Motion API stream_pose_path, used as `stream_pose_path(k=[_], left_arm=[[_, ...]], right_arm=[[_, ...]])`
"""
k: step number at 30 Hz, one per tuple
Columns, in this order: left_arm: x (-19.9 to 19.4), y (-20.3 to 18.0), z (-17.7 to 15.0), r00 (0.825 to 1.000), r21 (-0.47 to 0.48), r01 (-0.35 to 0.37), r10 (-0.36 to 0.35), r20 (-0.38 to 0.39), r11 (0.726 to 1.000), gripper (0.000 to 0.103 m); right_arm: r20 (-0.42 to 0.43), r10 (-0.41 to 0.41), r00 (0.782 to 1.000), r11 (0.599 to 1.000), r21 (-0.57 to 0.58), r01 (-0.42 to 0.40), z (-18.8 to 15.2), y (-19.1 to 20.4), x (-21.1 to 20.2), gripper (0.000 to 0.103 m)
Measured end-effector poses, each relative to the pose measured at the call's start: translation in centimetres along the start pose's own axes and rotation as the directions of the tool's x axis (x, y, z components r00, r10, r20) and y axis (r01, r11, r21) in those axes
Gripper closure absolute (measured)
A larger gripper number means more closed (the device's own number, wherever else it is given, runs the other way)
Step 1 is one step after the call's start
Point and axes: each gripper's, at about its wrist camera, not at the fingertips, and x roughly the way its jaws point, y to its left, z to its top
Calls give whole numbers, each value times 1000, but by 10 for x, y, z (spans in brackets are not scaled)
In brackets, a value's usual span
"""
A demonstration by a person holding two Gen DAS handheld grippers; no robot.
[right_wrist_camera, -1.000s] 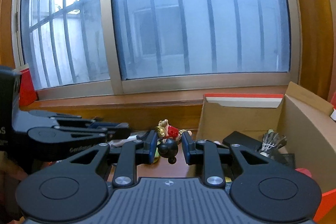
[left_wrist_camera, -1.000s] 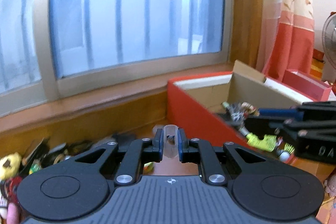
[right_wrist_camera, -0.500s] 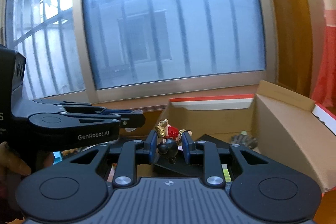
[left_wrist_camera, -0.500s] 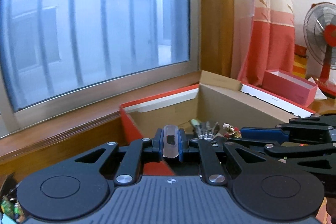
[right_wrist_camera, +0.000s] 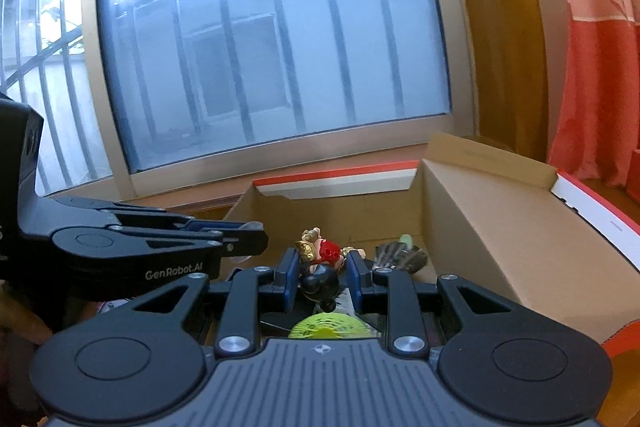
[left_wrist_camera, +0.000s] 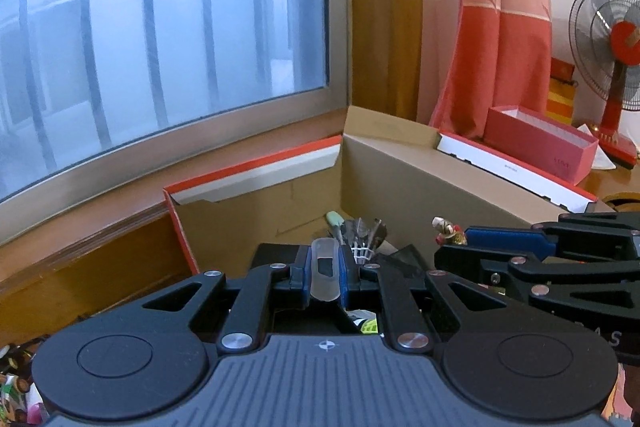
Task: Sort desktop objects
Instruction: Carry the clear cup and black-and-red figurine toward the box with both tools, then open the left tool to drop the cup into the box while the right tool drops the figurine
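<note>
Left wrist: left gripper [left_wrist_camera: 325, 277] clenched on a clear plastic strip [left_wrist_camera: 324, 275], over the cardboard box [left_wrist_camera: 460, 183]; right gripper [left_wrist_camera: 460, 247] at 3 o'clock.
Right wrist: right gripper [right_wrist_camera: 323, 279] grasping a toy figure [right_wrist_camera: 320, 261] above the box's interior.

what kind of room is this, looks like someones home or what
Most likely a lived-in room at home: a barred window with a floral curtain, a red pedestal fan, and a wooden desk where odds and ends are being sorted into a cardboard box.
</note>
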Motion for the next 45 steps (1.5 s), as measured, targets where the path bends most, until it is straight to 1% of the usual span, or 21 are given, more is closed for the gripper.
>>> stream_pose_path(k=[8, 17, 24, 26, 28, 29, 31, 34, 35, 36, 38, 41, 45], left_arm=[[5, 0, -1, 1000, -5, 5, -5, -14, 1000, 85], [7, 1, -4, 999, -2, 15, -15, -29, 1000, 80], [5, 4, -5, 999, -4, 20, -20, -31, 1000, 76], [5, 4, -5, 999, -5, 21, -22, -32, 1000, 73], [4, 5, -5, 999, -5, 23, -23, -32, 1000, 68], [4, 5, -6, 999, -5, 24, -24, -33, 1000, 65], [2, 6, -6, 999, -11, 23, -23, -30, 1000, 51], [-2, 9, -6, 1000, -25, 15, -16, -23, 1000, 41], [-3, 11, -6, 1000, -30, 12, -13, -22, 999, 39], [-5, 12, -6, 1000, -36, 7, -8, -24, 999, 34], [-7, 16, -6, 1000, -54, 1, -2, -26, 999, 28], [-11, 20, -6, 1000, -73, -1, -1, -26, 997, 24], [-19, 23, -7, 1000, -72, -19, 18, -20, 997, 18]], right_arm=[[-18, -15, 1000, 1000, 16, 15, -2, -7, 3, 76], [-28, -33, 999, 999, 33, 34, -3, -5, 4, 76], [-35, -54, 998, 997, 59, 56, -4, -3, 3, 72], [-33, -58, 998, 996, 61, 60, -4, -2, 2, 70], [-32, -62, 998, 996, 62, 64, -4, -1, 1, 64], [-31, -64, 997, 996, 63, 66, -4, 0, 1, 63], [-31, -68, 997, 995, 65, 70, -4, 2, 0, 62], [-30, -76, 997, 994, 72, 78, -4, 3, -1, 55], [-30, -79, 996, 994, 75, 81, -4, 4, -2, 55], [-30, -82, 996, 993, 79, 85, -4, 4, -2, 53], [-29, -89, 996, 992, 85, 91, -4, 5, -4, 51], [-25, -99, 995, 991, 87, 101, -5, 8, -7, 48], [-21, -110, 994, 990, 85, 111, -6, 12, -11, 45]])
